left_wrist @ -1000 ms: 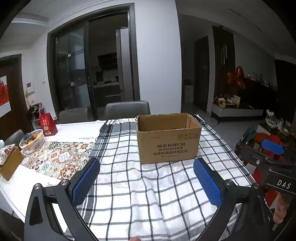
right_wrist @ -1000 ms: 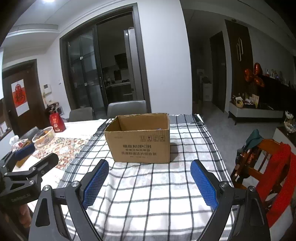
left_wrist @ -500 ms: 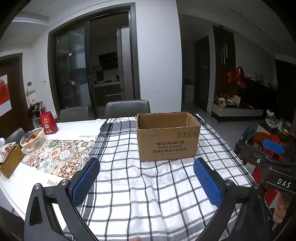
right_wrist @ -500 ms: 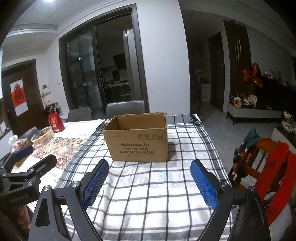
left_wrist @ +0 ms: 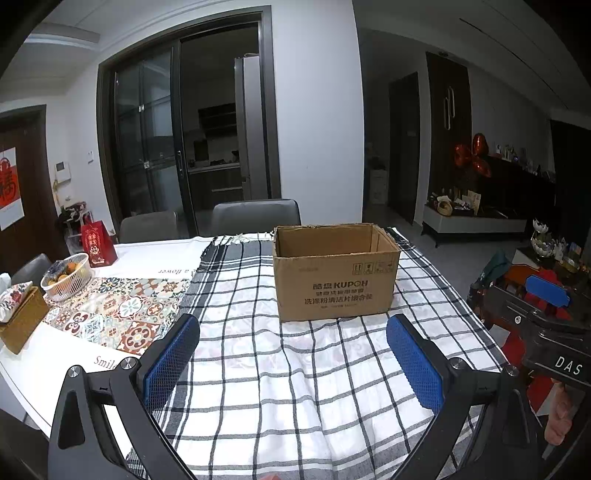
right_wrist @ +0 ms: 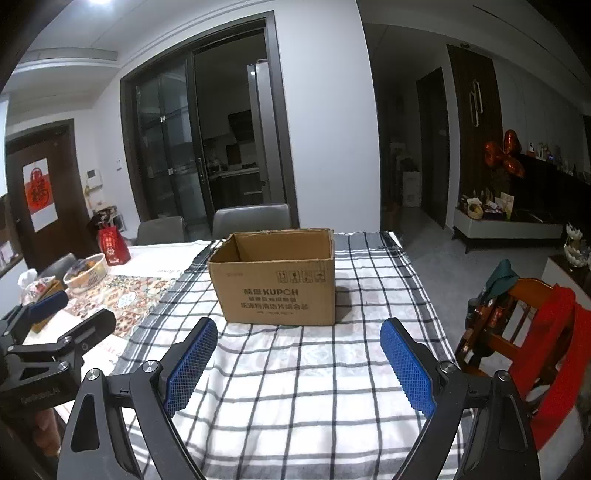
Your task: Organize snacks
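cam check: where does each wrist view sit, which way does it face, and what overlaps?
Left wrist: on the left claw, facing slightly down across the table at the box; both open blue pads show, with the right claw at the right edge.
Right wrist: on the right claw, same heading, box left of centre; its open pads show, left claw at the left edge.
Shared: box, checked cloth, basket, grey chairs.

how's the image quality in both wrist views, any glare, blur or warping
Left wrist view: sharp, dim bluish light, heavy fisheye bending the door frame, black corners. Right wrist view: equally sharp, ceiling light blown out at the top edge, box casting a soft shadow to its right on the cloth.
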